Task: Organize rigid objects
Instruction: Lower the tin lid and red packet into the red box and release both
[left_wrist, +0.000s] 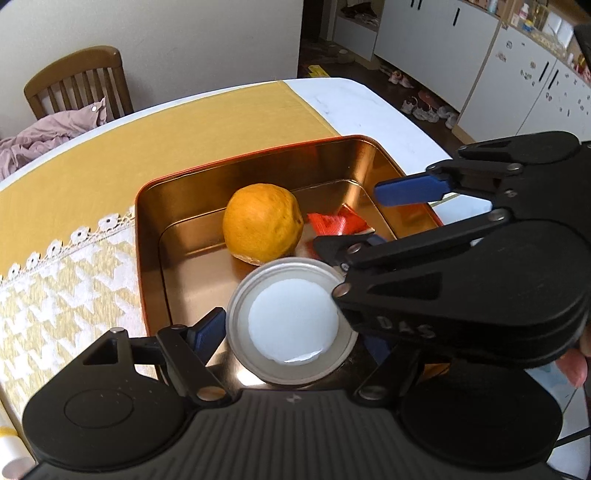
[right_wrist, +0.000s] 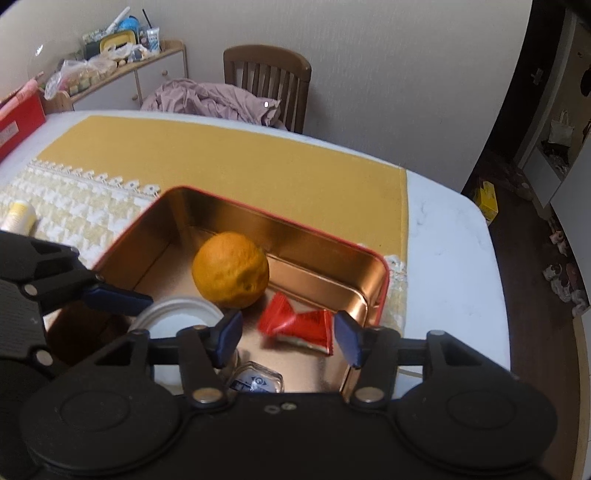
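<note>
Both grippers work over an open rectangular tin (left_wrist: 255, 173) with a copper-coloured inside and a red rim, which sits on a yellow cloth (left_wrist: 177, 125) laid over a white table (left_wrist: 369, 107).

Inside the tin: a round orange fruit with a dimpled skin (left_wrist: 263, 223) near the middle; a red crinkled foil packet (right_wrist: 297, 326) lying flat on the floor of the tin, just beside the fruit.

Left gripper (left_wrist: 291, 332): its blue-padded fingers stand on either side of a round jar with a silver metal rim and a white disc on top (left_wrist: 292, 320). The left pad touches the jar's rim; the far pad is hidden behind the other tool, so I cannot tell whether the jar is truly clamped. The jar is inside the tin, on the near side of the fruit.

Right gripper (right_wrist: 288, 338): jaws apart, nothing pressed between the pads. The red packet lies in the gap between the fingers, below them; no contact seen. A small clear glass jar with a printed label (right_wrist: 255, 382) sits at the tin's near edge, partly hidden by the gripper body.

A wooden chair (right_wrist: 269, 74) holding a pink crumpled garment (right_wrist: 207, 98) stands beyond the table.
</note>
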